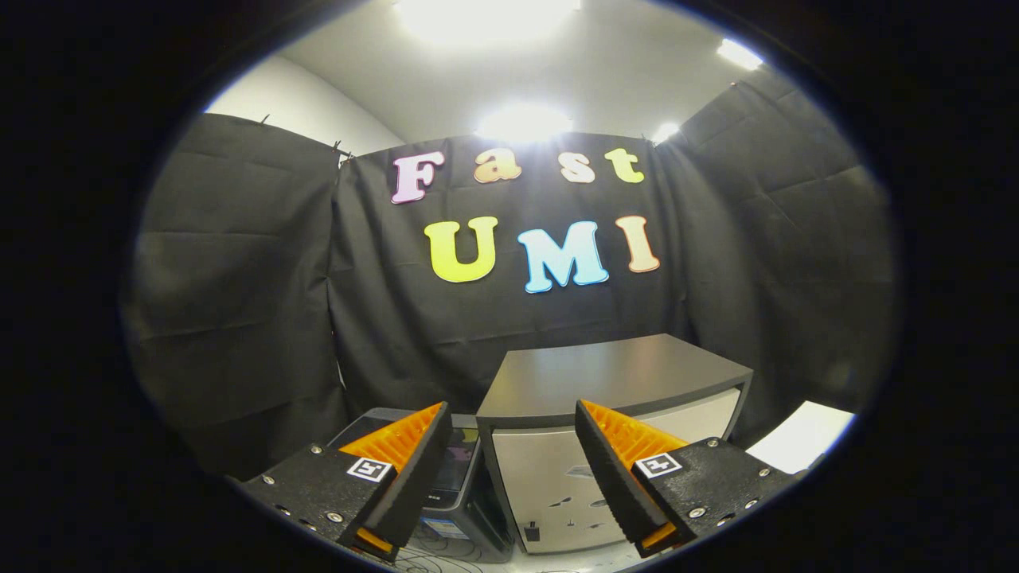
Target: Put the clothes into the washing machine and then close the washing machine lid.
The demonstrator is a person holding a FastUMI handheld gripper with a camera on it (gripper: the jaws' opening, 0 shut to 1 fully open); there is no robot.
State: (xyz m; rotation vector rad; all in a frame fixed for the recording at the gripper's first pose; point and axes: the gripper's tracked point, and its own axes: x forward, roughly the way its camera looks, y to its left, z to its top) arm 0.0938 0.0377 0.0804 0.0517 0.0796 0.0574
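we see the gripper (509,469) with its two fingers spread wide apart and nothing held between them. just beyond the fingers stands a box-shaped unit, probably the washing machine (613,430), with one flat dark top (613,378) lying closed and a pale front panel that shows in the gap between the fingers. to the left of it, partly hidden behind the left finger, sits one lower dark appliance (458,469) with a glossy top; we cannot tell what it is from this angle. a few thin cables (434,557) lie on the pale floor just under the fingertips. off to the right of the machine is one white flat surface (800,438), near the booth's edge. black cloth walls (239,318) close the booth on three sides, creased and pinned at the top, and above them a white ceiling carries four bright lights (521,123).
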